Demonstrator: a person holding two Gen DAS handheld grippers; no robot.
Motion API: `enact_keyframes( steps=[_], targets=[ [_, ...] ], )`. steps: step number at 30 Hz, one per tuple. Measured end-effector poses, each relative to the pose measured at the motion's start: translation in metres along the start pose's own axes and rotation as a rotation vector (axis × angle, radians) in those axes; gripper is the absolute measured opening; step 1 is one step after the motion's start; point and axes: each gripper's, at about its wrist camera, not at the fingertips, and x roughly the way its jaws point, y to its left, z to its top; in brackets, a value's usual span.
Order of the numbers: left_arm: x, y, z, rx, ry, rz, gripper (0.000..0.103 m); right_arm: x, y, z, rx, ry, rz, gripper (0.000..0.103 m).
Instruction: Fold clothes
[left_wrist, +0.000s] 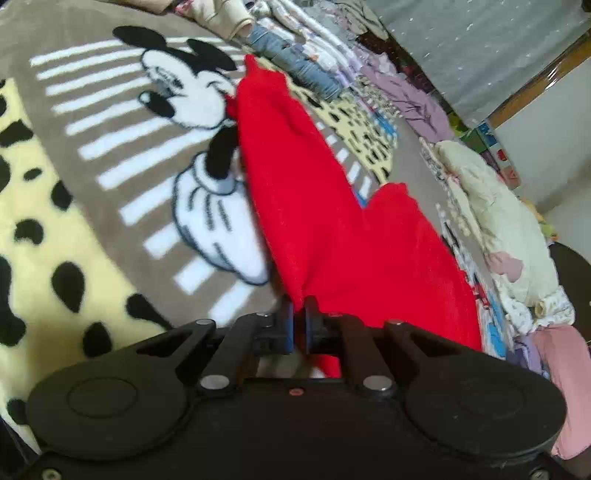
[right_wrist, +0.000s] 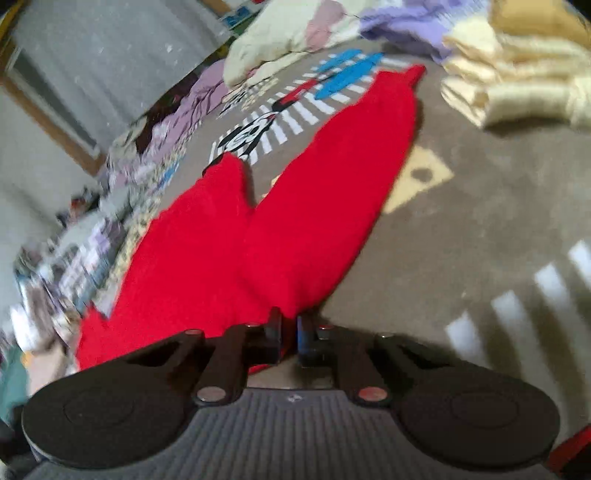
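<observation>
A pair of red trousers (left_wrist: 325, 206) lies stretched over a brown cartoon-mouse blanket (left_wrist: 110, 184). My left gripper (left_wrist: 299, 306) is shut on the near edge of the trousers, at the waist end. In the right wrist view the same red trousers (right_wrist: 266, 229) run away from me with both legs showing, the longer leg reaching the far right. My right gripper (right_wrist: 290, 325) is shut on the near edge of the cloth. The blanket (right_wrist: 480, 229) lies bare to the right of the trousers.
Piles of clothes ring the blanket: jeans and pale garments (left_wrist: 306, 62) at the far side, cream bedding (left_wrist: 498, 221) and pink cloth (left_wrist: 569, 369) on the right. Folded cream items (right_wrist: 517, 88) and purple cloth (right_wrist: 406, 22) sit at the far right. A grey curtain (right_wrist: 92, 55) hangs behind.
</observation>
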Motion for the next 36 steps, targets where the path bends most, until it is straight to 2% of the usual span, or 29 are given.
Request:
enact_keyframes(
  steps=[4, 6, 8, 9, 11, 16, 19, 20, 22, 25, 27, 31, 34, 36],
  targets=[
    [-0.004, 0.003, 0.007, 0.013, -0.009, -0.006, 0.019, -0.005, -0.003, 0.000, -0.003, -0.019, 0.007, 0.009],
    [-0.008, 0.009, 0.016, -0.008, -0.035, 0.007, 0.020, -0.010, -0.005, 0.002, -0.010, -0.041, 0.002, 0.016],
    [-0.006, 0.018, 0.032, -0.044, -0.049, -0.005, 0.030, -0.012, -0.009, 0.006, 0.003, -0.067, 0.000, 0.022],
    [-0.005, 0.019, 0.039, -0.036, -0.058, 0.000, 0.032, -0.012, -0.013, 0.009, 0.025, -0.080, 0.006, 0.026],
    [-0.001, 0.021, 0.056, -0.026, -0.071, 0.004, 0.044, -0.010, -0.020, 0.016, 0.047, -0.092, 0.010, 0.027],
    [0.027, 0.038, 0.100, -0.087, -0.077, 0.015, 0.044, 0.004, -0.034, 0.036, 0.090, -0.104, 0.037, 0.027],
    [0.036, 0.047, 0.120, -0.079, -0.110, 0.070, 0.028, 0.011, -0.041, 0.050, 0.105, -0.134, 0.027, 0.027],
    [0.036, 0.051, 0.124, -0.101, -0.122, 0.076, 0.028, 0.013, -0.044, 0.054, 0.115, -0.148, 0.020, 0.027],
    [0.031, 0.057, 0.126, -0.151, -0.131, 0.062, 0.028, 0.016, -0.052, 0.063, 0.141, -0.178, 0.007, 0.026],
    [0.020, 0.052, 0.113, -0.132, -0.132, 0.060, 0.032, 0.018, -0.061, 0.070, 0.162, -0.206, 0.001, 0.026],
    [0.011, 0.045, 0.098, -0.094, -0.120, 0.053, 0.038, 0.017, -0.067, 0.072, 0.179, -0.217, 0.008, 0.027],
    [0.000, 0.005, 0.063, 0.031, -0.058, -0.023, 0.041, 0.014, -0.073, 0.067, 0.195, -0.215, 0.042, 0.028],
    [0.007, -0.056, 0.034, 0.226, 0.033, -0.121, 0.046, 0.010, -0.073, 0.064, 0.222, -0.212, 0.047, 0.031],
    [0.009, -0.105, 0.008, 0.401, 0.069, -0.187, 0.046, 0.007, -0.070, 0.058, 0.249, -0.199, 0.050, 0.032]
  ],
)
